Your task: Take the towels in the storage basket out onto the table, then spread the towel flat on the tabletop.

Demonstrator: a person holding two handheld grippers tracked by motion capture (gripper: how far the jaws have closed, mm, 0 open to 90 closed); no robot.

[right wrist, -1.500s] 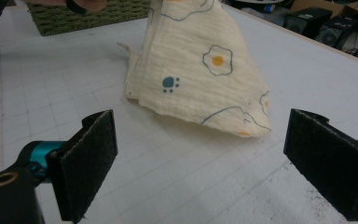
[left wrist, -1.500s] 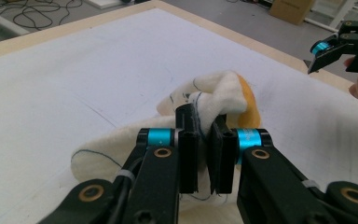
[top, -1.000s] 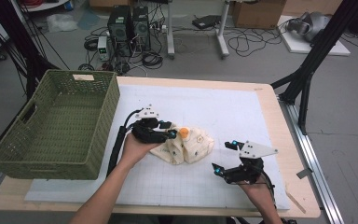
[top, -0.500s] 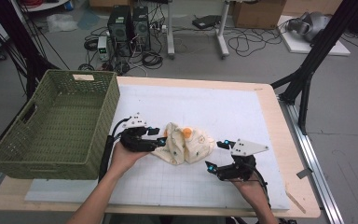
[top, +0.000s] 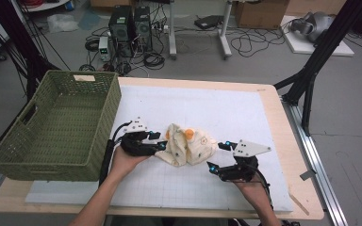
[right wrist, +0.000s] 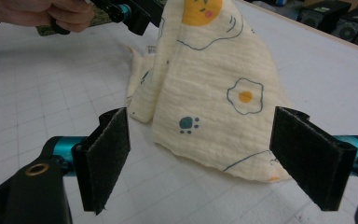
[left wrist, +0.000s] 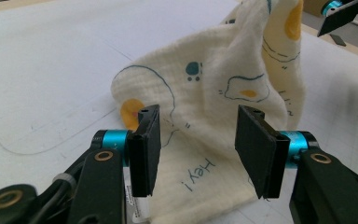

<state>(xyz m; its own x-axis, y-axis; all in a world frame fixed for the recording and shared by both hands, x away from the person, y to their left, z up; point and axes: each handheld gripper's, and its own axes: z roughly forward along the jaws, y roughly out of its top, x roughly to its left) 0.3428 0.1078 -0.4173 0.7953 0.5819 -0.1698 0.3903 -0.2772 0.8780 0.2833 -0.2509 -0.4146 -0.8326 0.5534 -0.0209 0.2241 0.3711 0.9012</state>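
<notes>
Forearms are coming in from the near edge of the table [top: 283,110], each hand carrying a gripper aimed at the crumpled cream cloth [top: 188,145] printed with fried eggs, which is lying bunched on the white gridded mat [top: 217,113] between them. Nearest, the right gripper [top: 218,156] is sitting just right of the cloth with its jaws spread wide; they have just been closing a little, yet nothing is between the pads, and in the right gripper view the cloth [right wrist: 209,88] is heaped just beyond the tips, apart from them. A little farther, the left gripper [top: 158,141] is meeting the cloth's left edge; its jaws are standing half open, and in the left gripper view a flat hem of the cloth [left wrist: 200,172] reading "Hey!" is lying between the pads without being pinched. Approaching from opposite sides probably serves to take two edges and spread or lift the cloth. Farther left, the green woven basket [top: 52,127] is waiting on the table, a likely destination.
</notes>
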